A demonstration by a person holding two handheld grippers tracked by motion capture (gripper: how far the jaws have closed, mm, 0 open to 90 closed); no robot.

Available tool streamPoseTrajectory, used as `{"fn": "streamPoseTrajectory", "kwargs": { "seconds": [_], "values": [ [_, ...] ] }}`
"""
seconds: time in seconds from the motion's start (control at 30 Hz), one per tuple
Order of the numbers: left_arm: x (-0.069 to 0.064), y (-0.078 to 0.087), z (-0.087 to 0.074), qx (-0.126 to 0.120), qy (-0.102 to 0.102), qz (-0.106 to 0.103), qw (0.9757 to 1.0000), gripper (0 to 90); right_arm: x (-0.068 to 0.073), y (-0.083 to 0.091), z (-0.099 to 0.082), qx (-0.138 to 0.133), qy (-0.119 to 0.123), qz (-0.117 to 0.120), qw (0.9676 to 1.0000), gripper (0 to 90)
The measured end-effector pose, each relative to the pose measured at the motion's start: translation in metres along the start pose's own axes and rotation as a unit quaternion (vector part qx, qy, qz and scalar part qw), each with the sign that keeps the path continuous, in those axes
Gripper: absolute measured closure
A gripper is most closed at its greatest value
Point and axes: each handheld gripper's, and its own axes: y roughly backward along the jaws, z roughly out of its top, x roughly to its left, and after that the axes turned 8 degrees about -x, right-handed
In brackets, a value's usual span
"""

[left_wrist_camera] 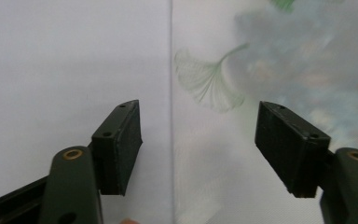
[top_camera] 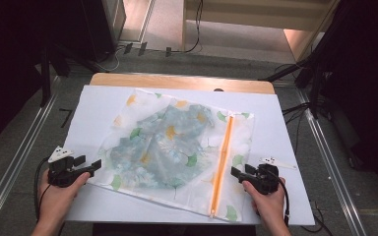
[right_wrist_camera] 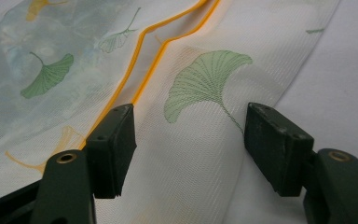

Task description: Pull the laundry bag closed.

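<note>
A white mesh bag (top_camera: 177, 147) printed with green and yellow ginkgo leaves lies flat on the table. A bluish garment (top_camera: 170, 132) shows through it, and an orange zipper (top_camera: 222, 157) runs along its right side. My left gripper (top_camera: 96, 164) sits at the bag's left edge with its jaws wide apart. In the left gripper view the bag's edge (left_wrist_camera: 205, 79) lies under the gap of the left gripper (left_wrist_camera: 198, 140). My right gripper (top_camera: 235, 172) is open at the bag's right edge. In the right gripper view, mesh (right_wrist_camera: 205, 79) beside the zipper (right_wrist_camera: 144, 56) lies between the jaws of the right gripper (right_wrist_camera: 189, 140), pads apart from it.
A white cover (top_camera: 103, 103) spreads over the table, with a wooden edge (top_camera: 177, 81) showing at the far side. Dark stands and cables stand on the floor to both sides, and metal rails (top_camera: 24, 147) run along the floor.
</note>
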Motion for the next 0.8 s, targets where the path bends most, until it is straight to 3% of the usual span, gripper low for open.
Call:
{"fn": "streamPoseTrajectory", "kwargs": {
  "seconds": [0.07,0.1,0.13,0.17,0.23,0.37,0.47,0.57,0.7,0.8],
  "values": [
    [-0.003,0.000,0.000,0.001,-0.005,-0.005,1.0000,28.7,-0.002,-0.001,0.000,0.003,-0.015,0.020,0.9997,35.3],
    [-0.005,-0.002,0.000,0.002,0.001,-0.028,0.9996,28.4,-0.002,-0.001,0.001,0.005,-0.022,0.030,0.9993,35.3],
    [-0.005,-0.002,0.000,0.002,0.001,-0.028,0.9996,25.6,-0.003,-0.002,0.000,0.006,-0.025,0.044,0.9987,35.5],
    [-0.010,-0.005,-0.001,0.005,-0.012,-0.039,0.9992,21.1,-0.002,-0.003,0.000,0.008,-0.025,0.048,0.9985,35.9],
    [-0.014,-0.006,-0.002,0.008,-0.028,-0.030,0.9991,19.8,-0.001,-0.003,0.000,0.011,-0.018,0.047,0.9987,37.4],
    [-0.016,-0.006,-0.002,0.010,-0.028,-0.030,0.9991,19.8,0.003,-0.004,-0.001,0.016,-0.006,0.049,0.9986,43.6],
    [-0.015,-0.005,-0.001,0.009,-0.023,-0.031,0.9992,24.2,0.005,-0.005,-0.001,0.023,0.001,0.052,0.9984,50.2],
    [-0.015,-0.005,-0.002,0.008,-0.024,-0.032,0.9992,27.7,0.006,-0.005,-0.001,0.023,0.006,0.052,0.9983,51.0],
    [-0.018,-0.005,-0.002,0.010,-0.042,-0.027,0.9987,31.3,0.008,-0.005,-0.001,0.026,0.013,0.047,0.9985,54.6],
    [-0.018,-0.005,-0.001,0.012,-0.050,-0.015,0.9986,43.6,0.007,-0.005,-0.002,0.029,0.013,0.052,0.9981,60.5]
  ]
}}
